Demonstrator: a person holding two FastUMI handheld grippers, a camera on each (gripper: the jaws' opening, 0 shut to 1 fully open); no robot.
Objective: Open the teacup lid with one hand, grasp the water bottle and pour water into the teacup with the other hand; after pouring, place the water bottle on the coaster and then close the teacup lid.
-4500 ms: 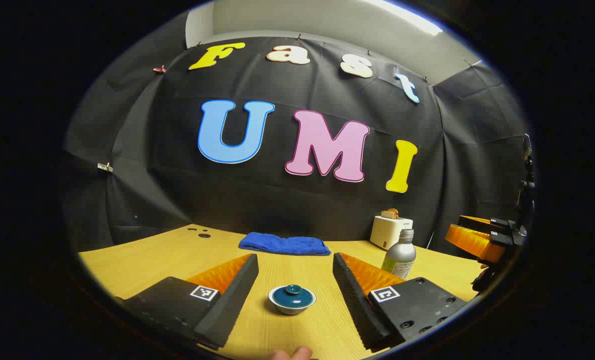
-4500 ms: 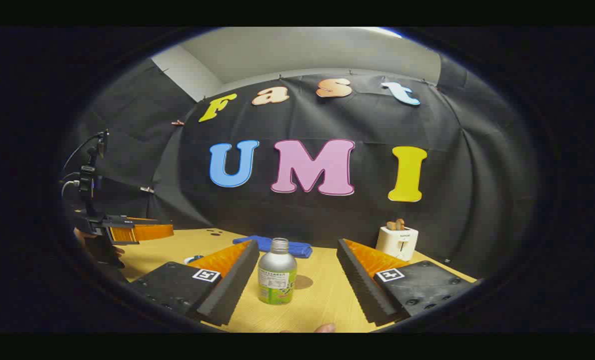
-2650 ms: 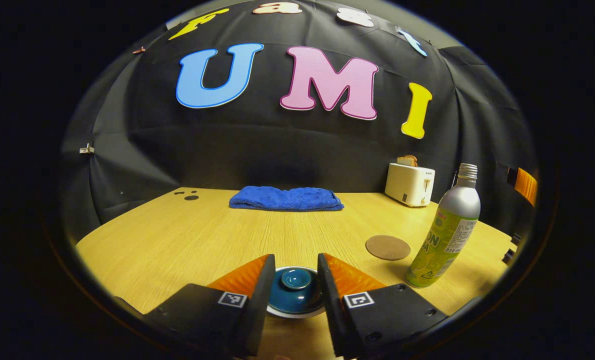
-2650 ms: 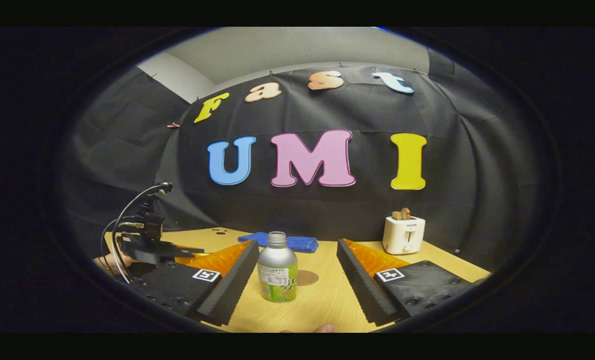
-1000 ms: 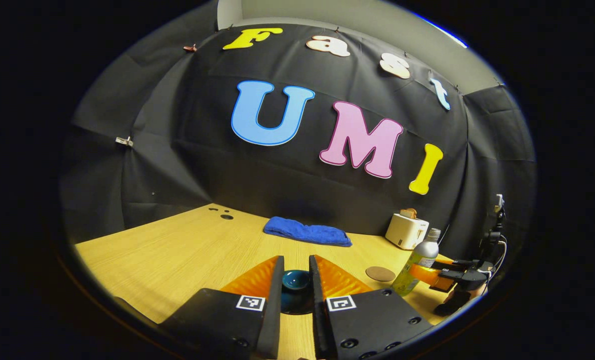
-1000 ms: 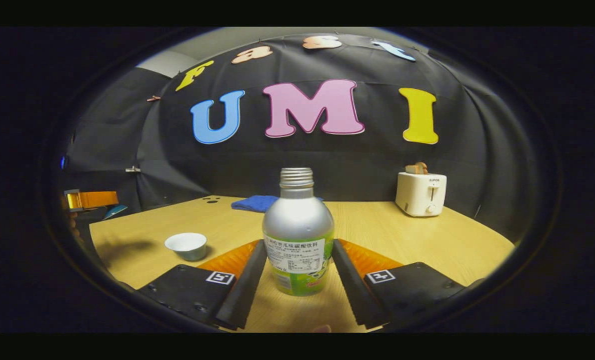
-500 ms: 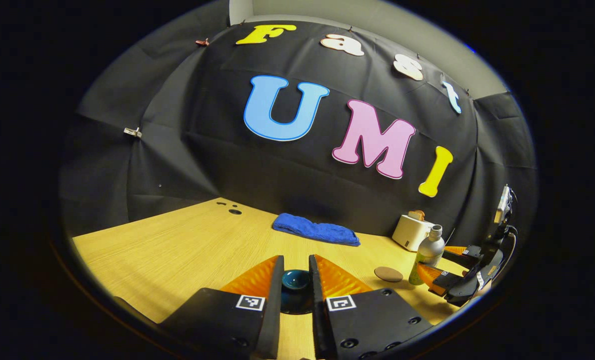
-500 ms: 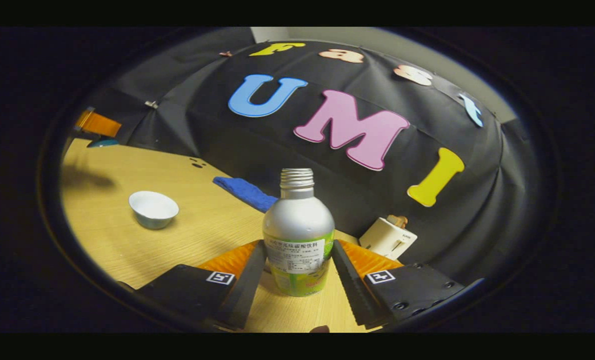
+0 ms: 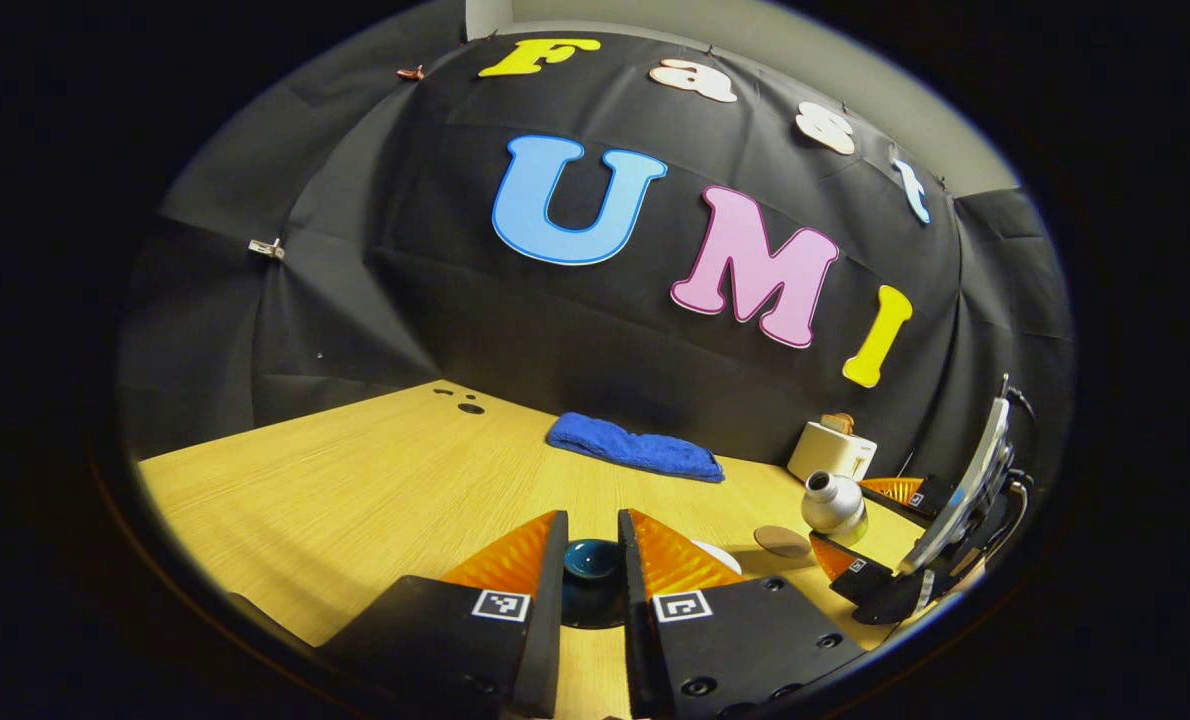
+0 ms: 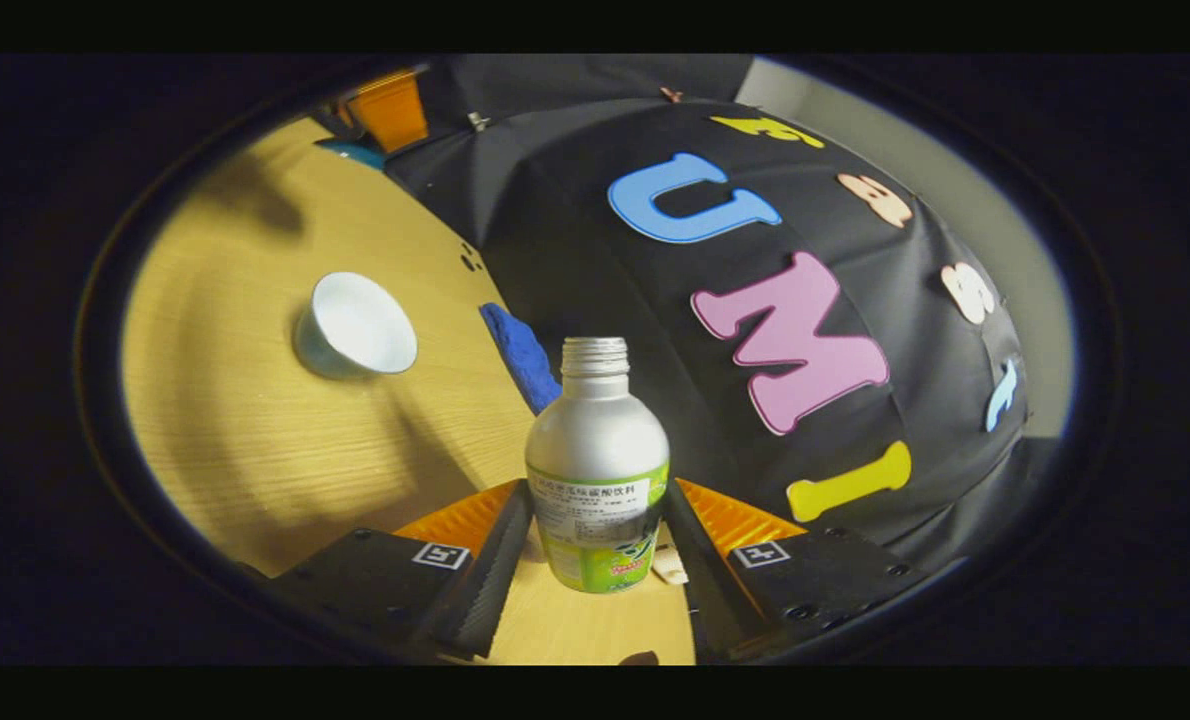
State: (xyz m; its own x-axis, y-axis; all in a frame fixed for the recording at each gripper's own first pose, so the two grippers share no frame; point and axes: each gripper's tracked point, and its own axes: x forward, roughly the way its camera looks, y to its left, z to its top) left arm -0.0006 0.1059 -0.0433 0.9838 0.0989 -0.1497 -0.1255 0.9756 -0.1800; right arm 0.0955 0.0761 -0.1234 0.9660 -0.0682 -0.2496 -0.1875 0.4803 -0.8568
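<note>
The left hand-held gripper [image 9: 591, 545] is clamped on the dark teal teacup lid [image 9: 589, 560], holding it clear above the pale wooden worktop [image 9: 355, 480]. To its right, the right hand-held gripper [image 10: 595, 520] has both fingers pressed against the sides of the silver, uncapped water bottle [image 10: 597, 470]; in the left gripper view that bottle [image 9: 833, 503] is tipped over, its open mouth turned toward the camera. The right gripper view is strongly rolled, with the open white teacup [image 10: 355, 325] sitting on the worktop at upper left, apart from the bottle's mouth. A round brown coaster [image 9: 781, 541] lies on the worktop just beside the tilted bottle. Farther back, a folded blue towel [image 9: 635, 452] rests near the booth wall, and a white toaster [image 9: 833, 452] stands in the far right corner.
</note>
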